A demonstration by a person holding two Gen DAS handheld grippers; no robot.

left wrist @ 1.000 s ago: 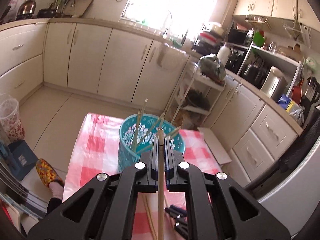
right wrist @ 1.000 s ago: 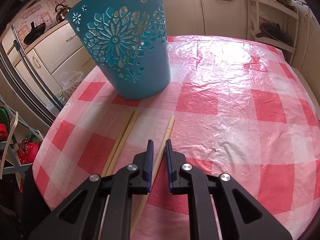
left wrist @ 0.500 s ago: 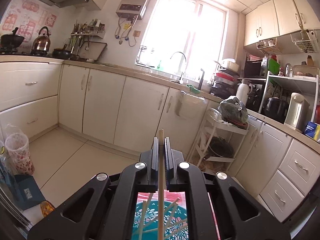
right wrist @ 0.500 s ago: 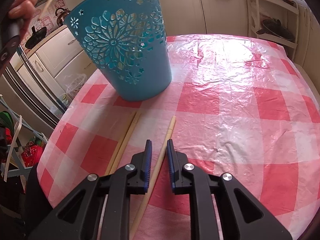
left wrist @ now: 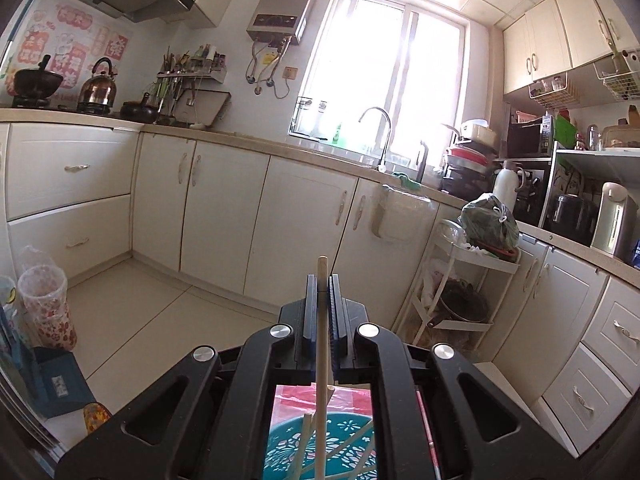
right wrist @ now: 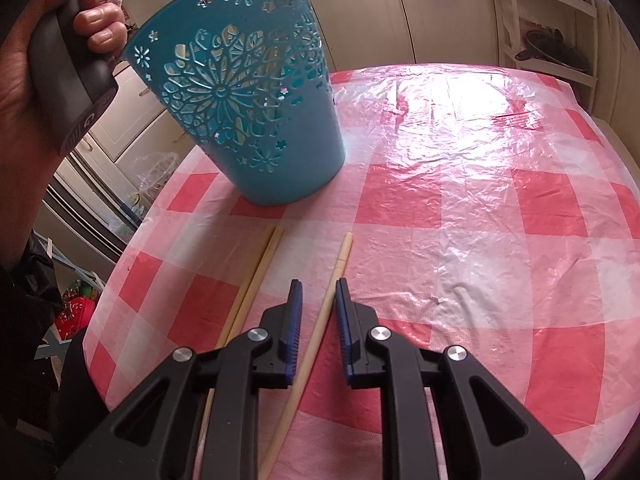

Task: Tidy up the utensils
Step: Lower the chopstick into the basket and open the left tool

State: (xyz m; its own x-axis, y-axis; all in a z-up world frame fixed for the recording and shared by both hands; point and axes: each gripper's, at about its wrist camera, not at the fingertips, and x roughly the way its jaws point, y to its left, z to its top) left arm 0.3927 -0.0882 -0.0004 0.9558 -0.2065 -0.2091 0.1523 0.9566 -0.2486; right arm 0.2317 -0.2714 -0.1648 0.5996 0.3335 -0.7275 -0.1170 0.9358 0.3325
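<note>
Wooden chopstick sits clenched between the pads of my left gripper, standing near vertical, top end poking out at 12 o'clock above the fingers. Left wrist view: through the gap at 6 o'clock I see the teal basket straight below with several sticks already leaning inside. My read is the upright hold is there so the stick can drop in lengthwise. Its lower end runs off the frame bottom, so I can't tell if the tip is inside the rim yet. Gripper body hides most of the basket and the checked tablecloth.

Right wrist view: my right gripper is released, jaws apart, straddling a loose chopstick lying on the tablecloth; pads not touching it as far as I can see. Looks lined up along the stick for an easy pinch. A pair of chopsticks lies at 10 o'clock from the fingers, side by side. Basket stands at 11 o'clock, well apart from the jaws. A hand on the other gripper's handle shows at 10 o'clock, cut by the frame. Near ends of all three sticks are hidden under the gripper body.
</note>
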